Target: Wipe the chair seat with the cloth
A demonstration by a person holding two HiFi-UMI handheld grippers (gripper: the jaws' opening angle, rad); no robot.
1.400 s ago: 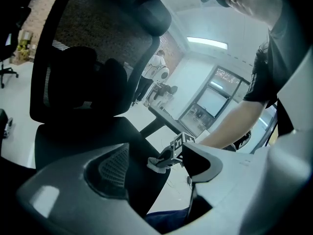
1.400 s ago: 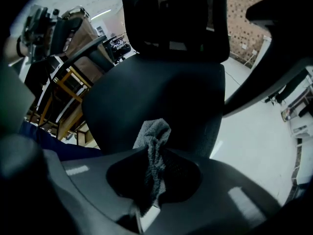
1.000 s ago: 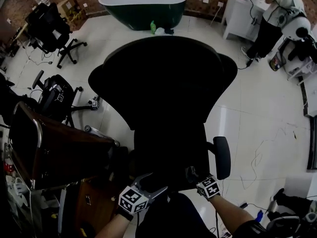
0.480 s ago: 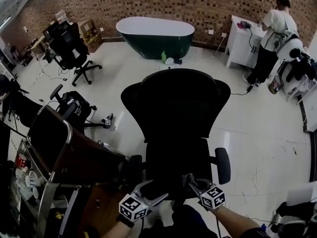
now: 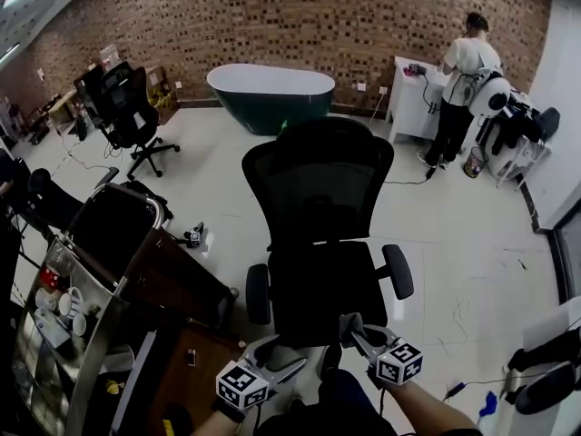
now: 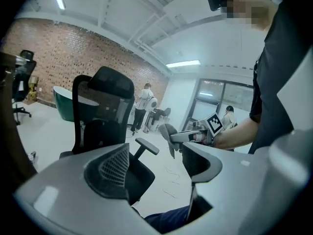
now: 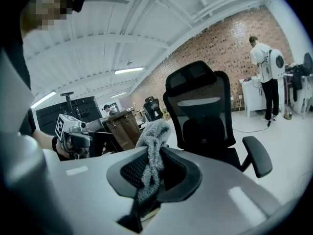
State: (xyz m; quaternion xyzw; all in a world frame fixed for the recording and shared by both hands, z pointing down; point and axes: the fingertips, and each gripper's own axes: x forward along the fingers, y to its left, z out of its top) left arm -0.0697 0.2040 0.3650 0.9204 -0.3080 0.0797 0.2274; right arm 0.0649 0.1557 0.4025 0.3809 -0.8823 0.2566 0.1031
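Head view: right gripper (image 5: 352,330) has its fingers clamped on a grey fuzzy cloth (image 7: 151,155), which sticks up past the fingertips and hangs down between them. Left gripper (image 5: 283,351) fingers are wide apart, holding nothing. Black mesh office chair (image 5: 318,198) stands just ahead of both sets of fingertips, its black seat (image 5: 322,293) nearest them. Cloth is near the seat's front edge; contact unclear. Padded armrest (image 5: 399,271) is ahead-right of the right fingers. Brown wooden cabinet (image 5: 172,284) crowds in left of the left fingers. Beyond the chair: dark green bathtub (image 5: 270,94), brick wall (image 5: 272,16), a person (image 5: 458,71) at a white counter (image 5: 413,94).
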